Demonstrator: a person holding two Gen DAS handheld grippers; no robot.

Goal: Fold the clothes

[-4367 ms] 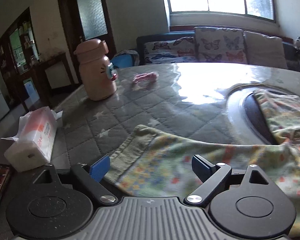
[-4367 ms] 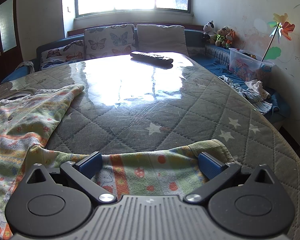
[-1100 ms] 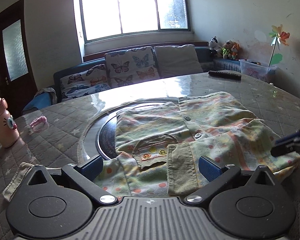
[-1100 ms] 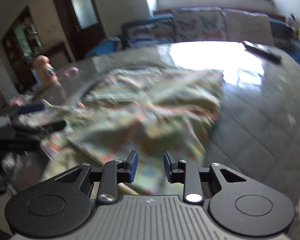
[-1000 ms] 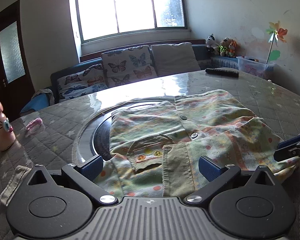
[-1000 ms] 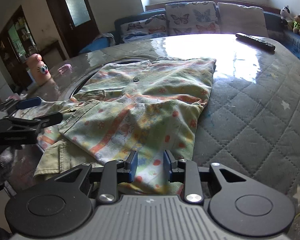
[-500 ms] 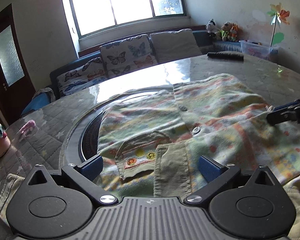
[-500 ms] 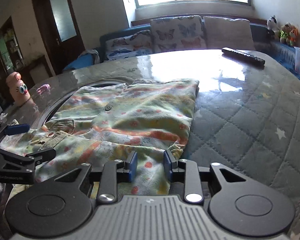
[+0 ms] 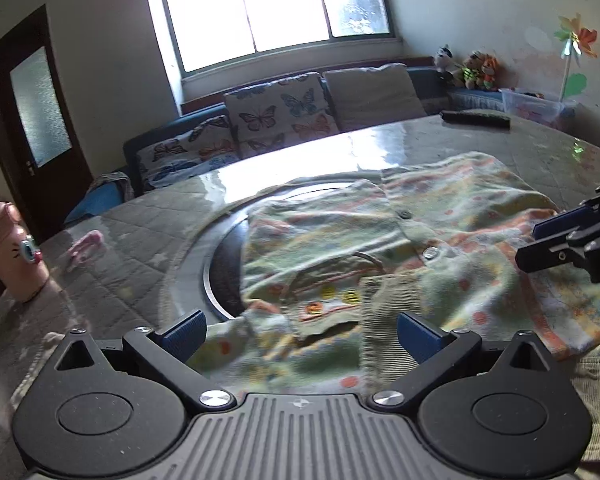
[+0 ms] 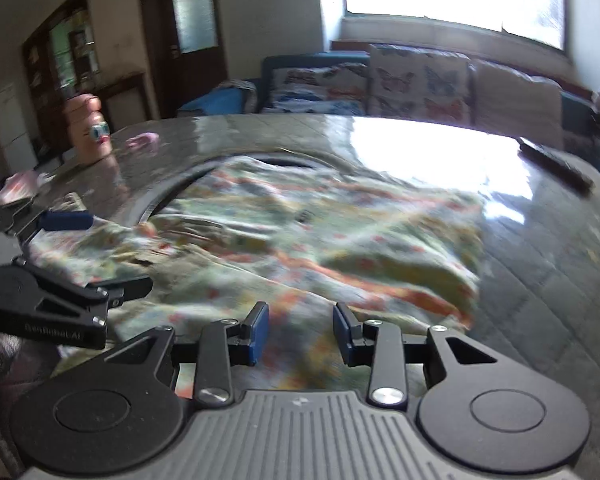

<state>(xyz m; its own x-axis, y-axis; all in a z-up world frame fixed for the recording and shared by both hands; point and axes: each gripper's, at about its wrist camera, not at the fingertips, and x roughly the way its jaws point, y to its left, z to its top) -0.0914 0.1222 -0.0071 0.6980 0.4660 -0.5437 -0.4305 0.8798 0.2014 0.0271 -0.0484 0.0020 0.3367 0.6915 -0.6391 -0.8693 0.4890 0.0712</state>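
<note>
A child's patterned button shirt with green, yellow and orange print lies partly folded on the quilted round table, its lower part turned up over the front. The same shirt fills the middle of the right wrist view. My left gripper is wide open over the shirt's near edge, empty. My right gripper is partly open just above the shirt's near hem, with cloth below the gap. The right gripper also shows at the right edge of the left wrist view. The left gripper shows at the left of the right wrist view.
A pink cartoon bottle stands at the table's left, with a small pink item near it. A black remote lies at the far right. A round inset ring sits under the shirt. A sofa with butterfly cushions lies behind.
The right gripper's jaws have spread from a narrow gap to a wider one and it has swung left over the shirt. The left gripper stays wide open and has edged closer to the shirt.
</note>
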